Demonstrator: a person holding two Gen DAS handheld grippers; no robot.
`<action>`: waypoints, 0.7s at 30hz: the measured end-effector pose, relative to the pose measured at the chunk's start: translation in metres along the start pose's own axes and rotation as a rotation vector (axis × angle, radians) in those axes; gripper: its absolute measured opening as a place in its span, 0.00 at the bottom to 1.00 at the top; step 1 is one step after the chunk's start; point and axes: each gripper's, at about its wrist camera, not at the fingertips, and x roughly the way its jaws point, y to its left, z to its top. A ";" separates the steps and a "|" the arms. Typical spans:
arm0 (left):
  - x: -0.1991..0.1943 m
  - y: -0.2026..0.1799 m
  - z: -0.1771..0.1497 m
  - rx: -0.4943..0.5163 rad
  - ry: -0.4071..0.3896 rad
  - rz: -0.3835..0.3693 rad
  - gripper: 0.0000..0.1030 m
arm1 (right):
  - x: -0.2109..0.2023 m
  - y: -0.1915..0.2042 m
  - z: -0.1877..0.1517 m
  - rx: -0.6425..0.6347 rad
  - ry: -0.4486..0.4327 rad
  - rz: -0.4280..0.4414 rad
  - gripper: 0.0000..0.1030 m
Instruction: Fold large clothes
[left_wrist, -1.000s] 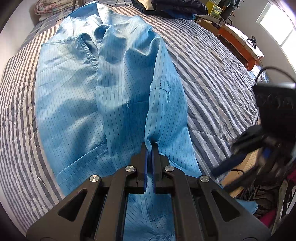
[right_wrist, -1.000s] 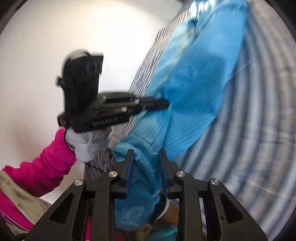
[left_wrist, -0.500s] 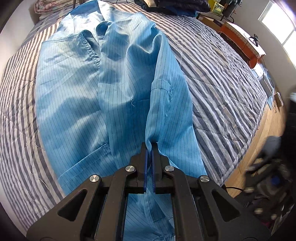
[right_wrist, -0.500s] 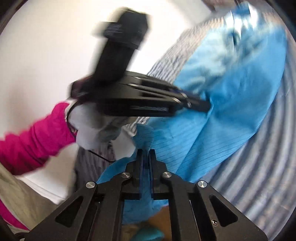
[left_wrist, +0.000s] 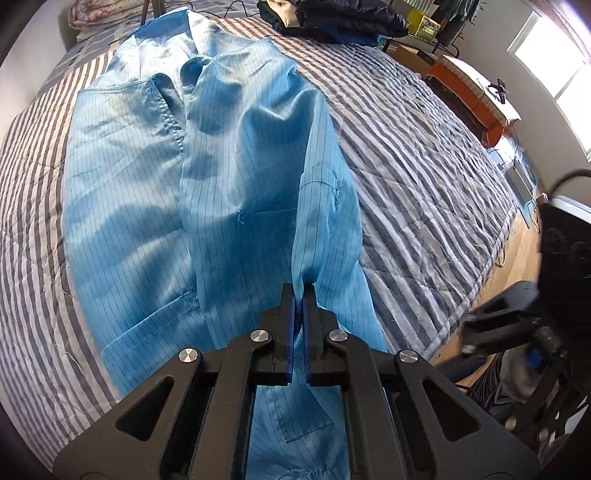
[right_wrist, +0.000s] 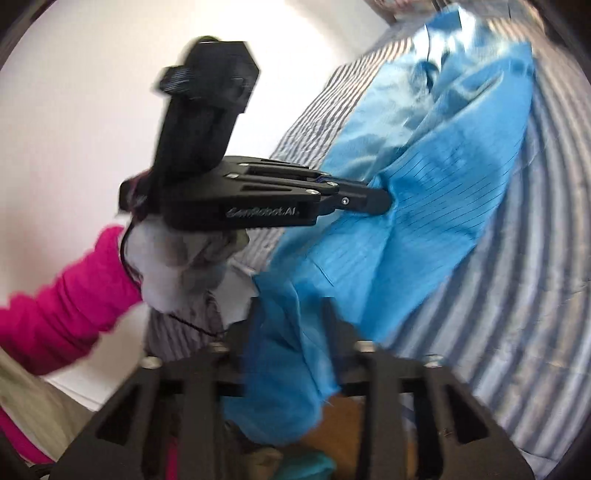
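One blue garment on striped bedding; left tongs clenched on it, right tongs just parting, loosely astride its hem.

L gripper: black, blue pads, jaws pinched together on a fold of blue garment, pointing steeply down. Seen side-on from R cam, held by gloved L hand, pink sleeve behind.
R gripper: jaws just opened, standing apart w/ hanging cloth between fingers; contact w/ pads unclear, blurred.
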 end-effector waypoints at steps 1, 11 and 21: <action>-0.002 0.000 0.000 0.002 -0.001 0.002 0.01 | 0.004 0.001 0.001 0.003 0.001 0.012 0.36; -0.004 -0.017 0.002 0.027 -0.014 0.002 0.01 | -0.001 0.041 0.001 -0.148 -0.016 -0.178 0.00; 0.002 -0.027 -0.001 0.010 -0.021 -0.053 0.01 | -0.007 0.089 -0.060 -0.519 -0.033 -0.811 0.00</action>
